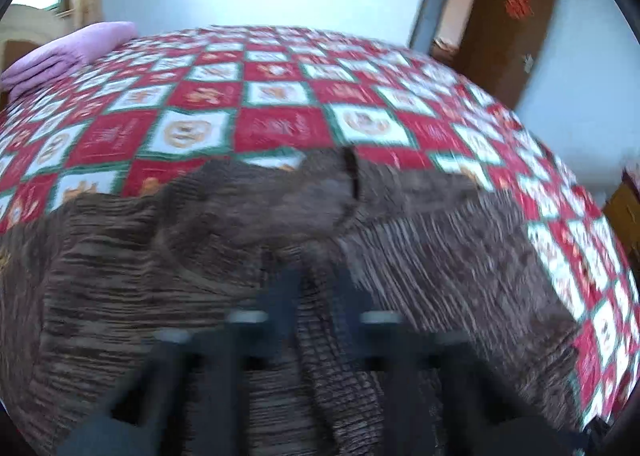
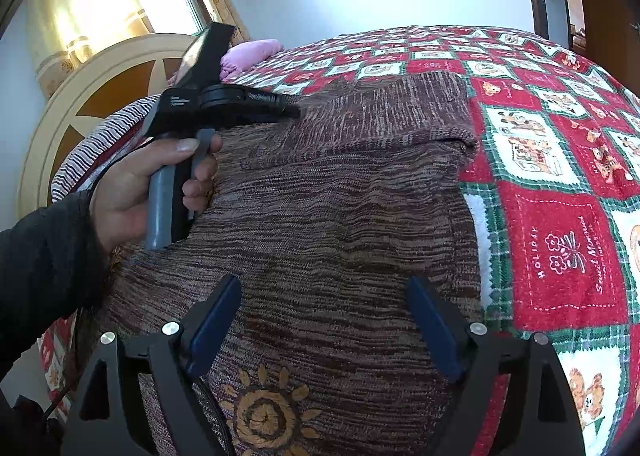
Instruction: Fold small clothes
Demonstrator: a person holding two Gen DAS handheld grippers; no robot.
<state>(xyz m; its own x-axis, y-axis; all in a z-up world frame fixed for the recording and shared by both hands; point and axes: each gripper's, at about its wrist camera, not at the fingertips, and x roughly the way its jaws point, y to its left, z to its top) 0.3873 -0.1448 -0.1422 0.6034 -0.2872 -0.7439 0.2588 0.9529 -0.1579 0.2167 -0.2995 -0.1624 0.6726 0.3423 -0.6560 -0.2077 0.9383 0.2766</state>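
A brown knitted sweater (image 2: pixel 340 223) lies spread on the bed, over a red, white and green patchwork quilt (image 2: pixel 560 252). An orange sunflower motif (image 2: pixel 264 412) is stitched on the part of the sweater nearest the right wrist camera. At the sweater's far end a band of the knit is folded over, and its edge forms a ridge that runs across to the sweater's right side.

The left gripper (image 2: pixel 294 111) sits at the sweater's far left corner, held in a hand (image 2: pixel 132 191) that comes out of a dark sleeve (image 2: pixel 40 256). In its own blurred view the two fingers stand close together with a strip of the knit pinched between them, so its jaws are closed on the sweater (image 1: pixel 240 256).

The right gripper (image 2: pixel 326 330) hovers over the near part of the sweater, just beyond the sunflower. Its blue-padded fingers (image 2: pixel 216 324) stand wide apart, with only the flat knit showing between them and nothing gripped.

Beyond the sweater's far left corner, at the head of the bed, lies a pink folded cloth (image 2: pixel 248 53). Left of the sweater is a round cream and brown headboard (image 2: pixel 100 103), with a curtained window (image 2: pixel 80 7) above it. A brown door (image 1: pixel 508 39) stands open past the sweater's far right side
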